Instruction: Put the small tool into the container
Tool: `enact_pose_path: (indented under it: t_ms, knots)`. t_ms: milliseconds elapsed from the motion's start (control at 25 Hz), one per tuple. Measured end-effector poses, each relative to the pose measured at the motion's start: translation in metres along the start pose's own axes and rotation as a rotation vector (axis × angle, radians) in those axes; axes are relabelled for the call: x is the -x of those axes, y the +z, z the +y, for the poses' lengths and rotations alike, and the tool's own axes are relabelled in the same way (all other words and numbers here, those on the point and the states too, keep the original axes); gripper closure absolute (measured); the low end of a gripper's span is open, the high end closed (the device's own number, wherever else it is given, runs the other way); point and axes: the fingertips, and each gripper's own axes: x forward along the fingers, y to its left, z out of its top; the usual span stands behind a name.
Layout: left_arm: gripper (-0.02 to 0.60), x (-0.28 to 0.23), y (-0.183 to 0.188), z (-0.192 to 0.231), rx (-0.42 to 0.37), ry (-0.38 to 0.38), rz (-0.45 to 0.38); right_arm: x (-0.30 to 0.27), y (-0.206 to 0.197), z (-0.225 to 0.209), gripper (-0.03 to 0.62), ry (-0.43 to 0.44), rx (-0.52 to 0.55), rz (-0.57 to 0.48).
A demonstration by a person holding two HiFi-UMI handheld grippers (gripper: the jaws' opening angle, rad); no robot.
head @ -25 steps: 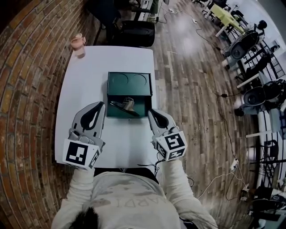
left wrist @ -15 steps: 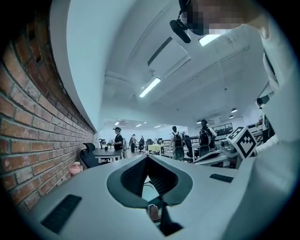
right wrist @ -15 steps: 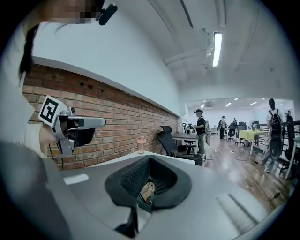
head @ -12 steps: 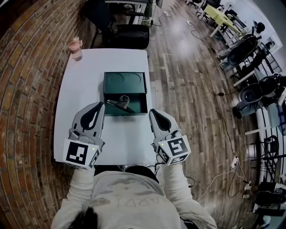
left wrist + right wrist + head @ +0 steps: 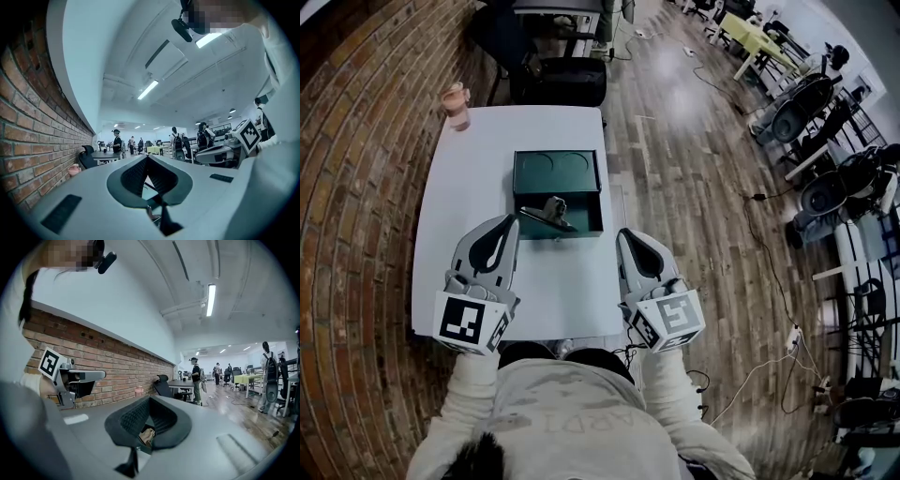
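Note:
A dark green container (image 5: 558,169) with two round recesses in its far half stands on the white table (image 5: 469,206). The small tool (image 5: 548,214), dark with a tan part, lies in its near compartment. My left gripper (image 5: 510,221) is just left of the container's near corner, shut and empty. My right gripper (image 5: 624,234) is off the near right corner, also shut with nothing in it. In the left gripper view the fingertips (image 5: 148,157) meet. In the right gripper view the tan tool (image 5: 146,436) shows below the closed tips (image 5: 150,398).
A pink cup (image 5: 455,105) stands at the table's far left corner. A black chair (image 5: 561,80) is behind the table. A brick wall runs along the left, and wood floor with desks, chairs and people lies to the right.
The container with the tool in it now sits slightly farther from both grippers in the head view. Both grippers stay shut and empty.

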Motion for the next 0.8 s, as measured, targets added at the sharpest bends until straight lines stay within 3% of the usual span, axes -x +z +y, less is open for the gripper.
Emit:
enact_pose_path:
  t_ms: [800]
  knots:
    - [0.575, 0.021, 0.006, -0.032, -0.002, 0.000, -0.019, 0.046, 0.022, 0.007, 0.583, -0.019, 0.012, -0.082]
